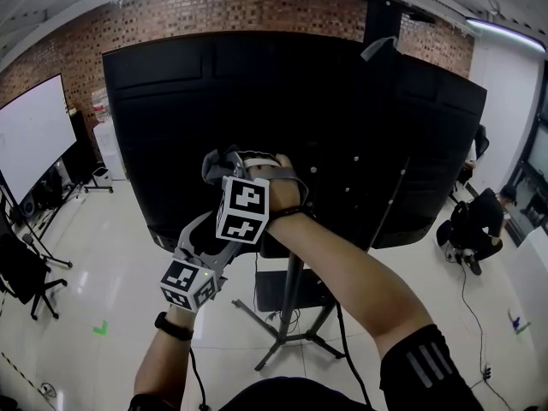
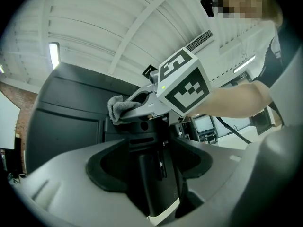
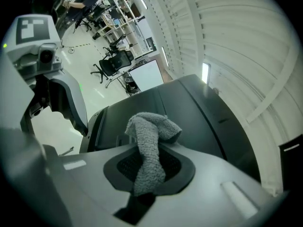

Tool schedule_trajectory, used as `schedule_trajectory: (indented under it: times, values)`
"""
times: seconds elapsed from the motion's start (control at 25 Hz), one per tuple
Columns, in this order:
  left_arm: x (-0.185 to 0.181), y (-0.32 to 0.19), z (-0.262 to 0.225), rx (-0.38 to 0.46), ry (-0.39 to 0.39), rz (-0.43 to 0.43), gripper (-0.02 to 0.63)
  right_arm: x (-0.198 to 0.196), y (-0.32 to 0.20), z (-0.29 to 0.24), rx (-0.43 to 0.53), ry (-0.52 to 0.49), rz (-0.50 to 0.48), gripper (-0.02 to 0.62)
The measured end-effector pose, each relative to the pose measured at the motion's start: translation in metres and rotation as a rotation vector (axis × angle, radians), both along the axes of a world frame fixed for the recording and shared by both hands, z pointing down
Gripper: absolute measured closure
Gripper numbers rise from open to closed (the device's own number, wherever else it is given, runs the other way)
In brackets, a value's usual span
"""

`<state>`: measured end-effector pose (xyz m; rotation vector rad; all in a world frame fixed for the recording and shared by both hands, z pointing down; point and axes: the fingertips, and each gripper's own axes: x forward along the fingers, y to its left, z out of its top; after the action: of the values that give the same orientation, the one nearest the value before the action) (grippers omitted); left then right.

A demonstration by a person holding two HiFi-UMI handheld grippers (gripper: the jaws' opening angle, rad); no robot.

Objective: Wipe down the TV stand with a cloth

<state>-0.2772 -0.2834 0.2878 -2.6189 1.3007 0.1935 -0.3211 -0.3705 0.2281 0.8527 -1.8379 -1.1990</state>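
The TV's black back panel (image 1: 282, 101) fills the head view, carried on a black stand post (image 1: 294, 268) with tripod legs (image 1: 287, 336). My right gripper (image 1: 229, 165) is shut on a grey cloth (image 1: 214, 168) and holds it against the lower back of the TV. In the right gripper view the cloth (image 3: 149, 141) hangs bunched out of the shut jaws (image 3: 147, 174). Just below, my left gripper (image 1: 210, 238) reaches up under the TV. Its jaws (image 2: 154, 174) close round the black post (image 2: 158, 183). The cloth (image 2: 116, 109) shows above them.
A white screen on wheels (image 1: 34, 135) and a black office chair (image 1: 26, 272) stand at the left. A person crouches on the floor at the right (image 1: 479, 221). A cable (image 1: 467, 315) trails over the white floor. A brick wall (image 1: 214, 11) runs behind.
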Motion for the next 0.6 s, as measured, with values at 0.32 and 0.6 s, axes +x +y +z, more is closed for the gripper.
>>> schedule_trajectory:
  times: [0.32,0.6]
  values:
    - [0.024,0.002,0.005,-0.013,0.003,0.059,0.297,0.042,-0.006,0.007,0.060,0.127,0.133,0.557]
    - [0.041,0.004,0.002,-0.004,0.005,0.100,0.298,0.071,-0.011,0.012,0.051,0.187,0.207,0.557]
